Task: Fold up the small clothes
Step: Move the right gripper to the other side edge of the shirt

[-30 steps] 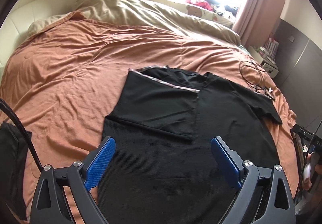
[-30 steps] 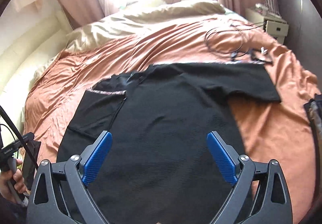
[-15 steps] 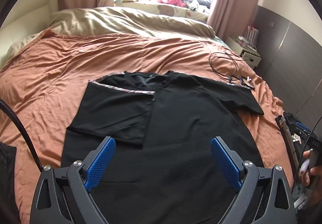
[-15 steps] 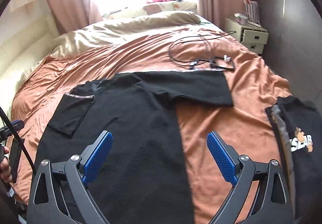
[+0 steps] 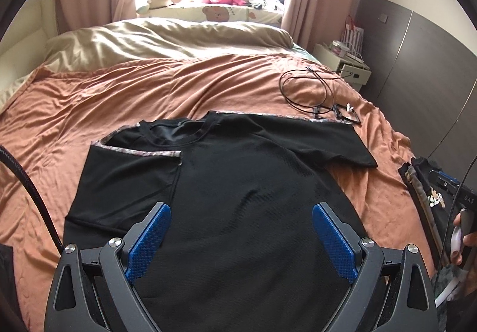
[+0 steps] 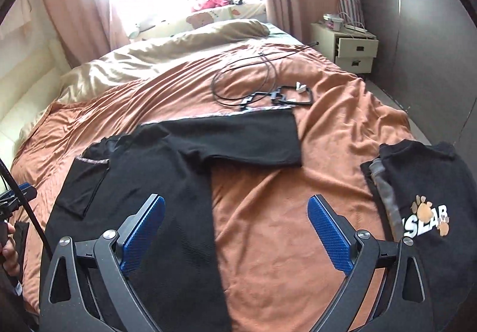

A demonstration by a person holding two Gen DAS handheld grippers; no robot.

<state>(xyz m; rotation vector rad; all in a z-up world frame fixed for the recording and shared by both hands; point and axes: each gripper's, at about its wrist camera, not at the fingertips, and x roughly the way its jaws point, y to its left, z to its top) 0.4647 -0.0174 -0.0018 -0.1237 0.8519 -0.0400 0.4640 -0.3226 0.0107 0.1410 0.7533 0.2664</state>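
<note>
- Lying flat on the bed (image 5: 125,93), the black T-shirt (image 5: 253,189) spread out directly ahead of my left tool (image 5: 241,238), its body filling the gap between the two blue pads.
- My left tool (image 5: 241,238) was released, jaws spread wide, gripping nothing; whether it touched the cloth below I could not tell.
- The shirt's left sleeve (image 5: 125,180) was folded in over the body, its patterned trim showing along the upper edge, just ahead of my left pad.
- The other sleeve (image 6: 250,141) lay stretched out flat toward the right, ahead of my right tool (image 6: 235,235).
- My right tool was also released and empty, jaws wide apart; it hung over the shirt's right side edge, with black cloth under its left pad and bare orange bedspread (image 6: 283,212) under the rest of the gap.
- A second black garment with a paw-print logo (image 6: 423,206) lay at the bed's right edge, just beyond my right pad and apart from the shirt.
- A coiled black cable (image 6: 247,81) rested on the bedspread just beyond the outstretched sleeve.
</note>
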